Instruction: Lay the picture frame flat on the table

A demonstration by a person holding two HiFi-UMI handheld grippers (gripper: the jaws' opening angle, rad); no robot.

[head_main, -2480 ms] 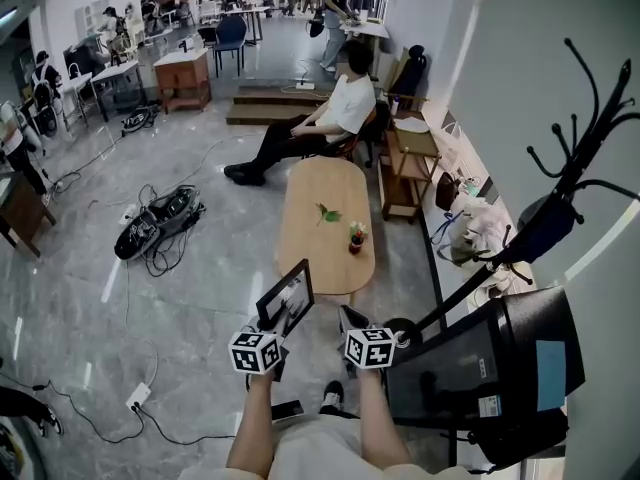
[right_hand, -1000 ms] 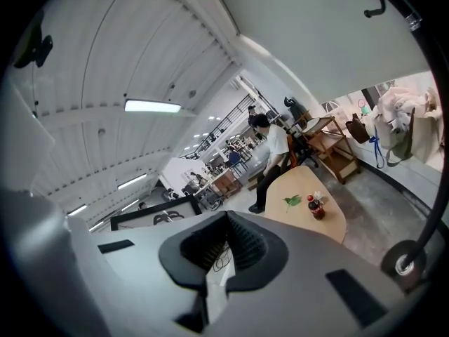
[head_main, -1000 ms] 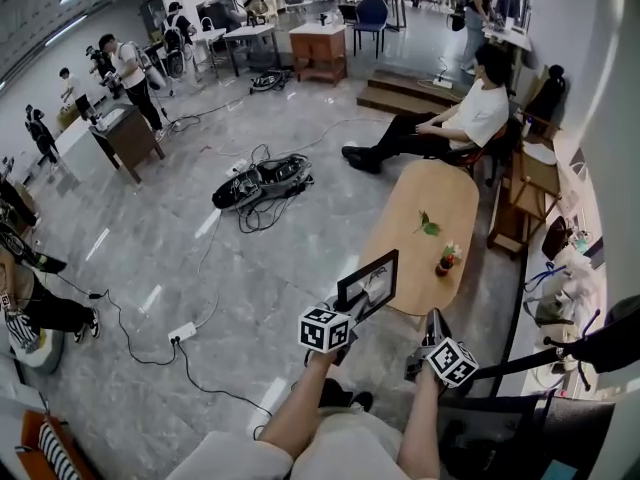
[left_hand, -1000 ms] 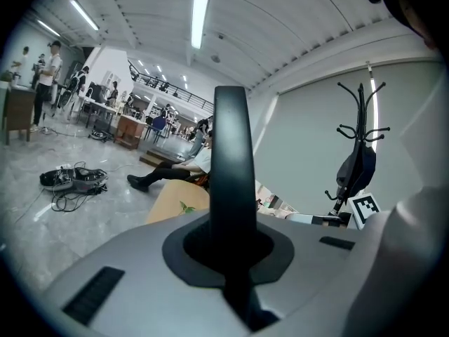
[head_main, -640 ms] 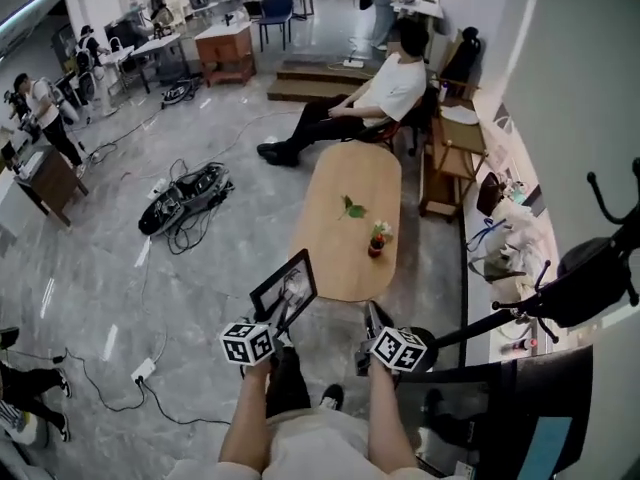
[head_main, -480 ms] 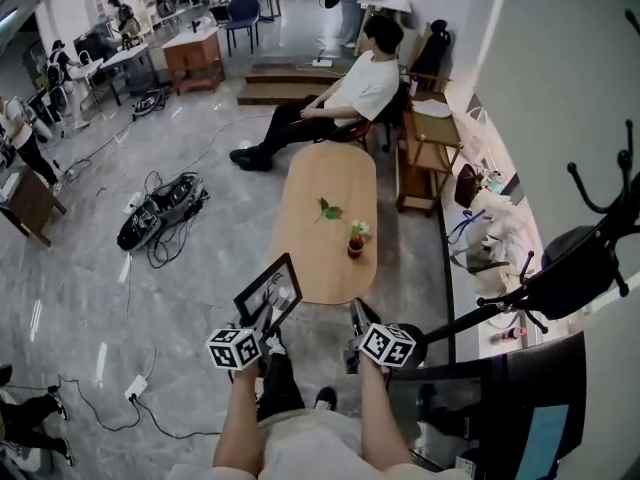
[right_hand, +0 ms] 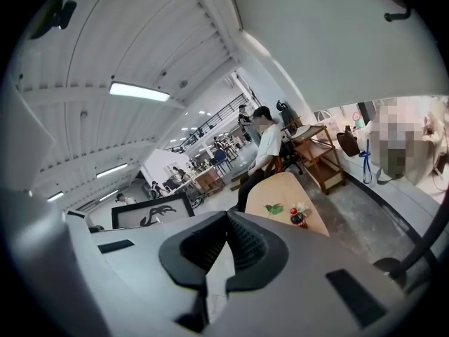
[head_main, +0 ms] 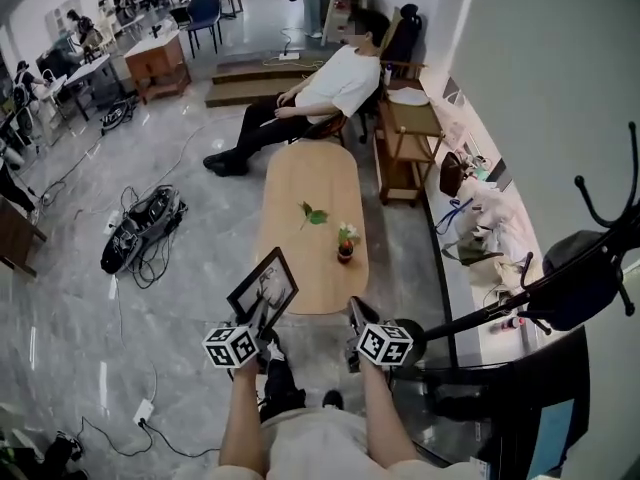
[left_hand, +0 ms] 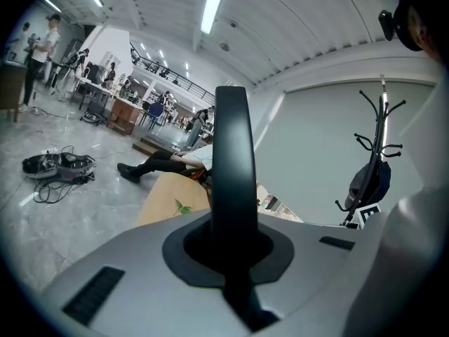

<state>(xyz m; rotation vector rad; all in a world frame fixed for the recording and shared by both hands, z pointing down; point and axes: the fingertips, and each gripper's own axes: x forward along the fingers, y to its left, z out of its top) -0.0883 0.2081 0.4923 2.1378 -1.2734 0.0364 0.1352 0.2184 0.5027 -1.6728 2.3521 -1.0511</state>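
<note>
Right, L gripper (head_main: 262, 318) pinching picture frame (head_main: 263, 286) by its lower edge. Frame's upright in air, just short of wooden table's (head_main: 300, 193) near end, table dead ahead. R gripper (head_main: 352, 315) pressed together, empty.

Bright, even light; fisheye-curved edges.

Head view looks steeply down from above the person onto the table (head_main: 300, 183). Both gripper views ride low, facing far along that shared table.
</note>
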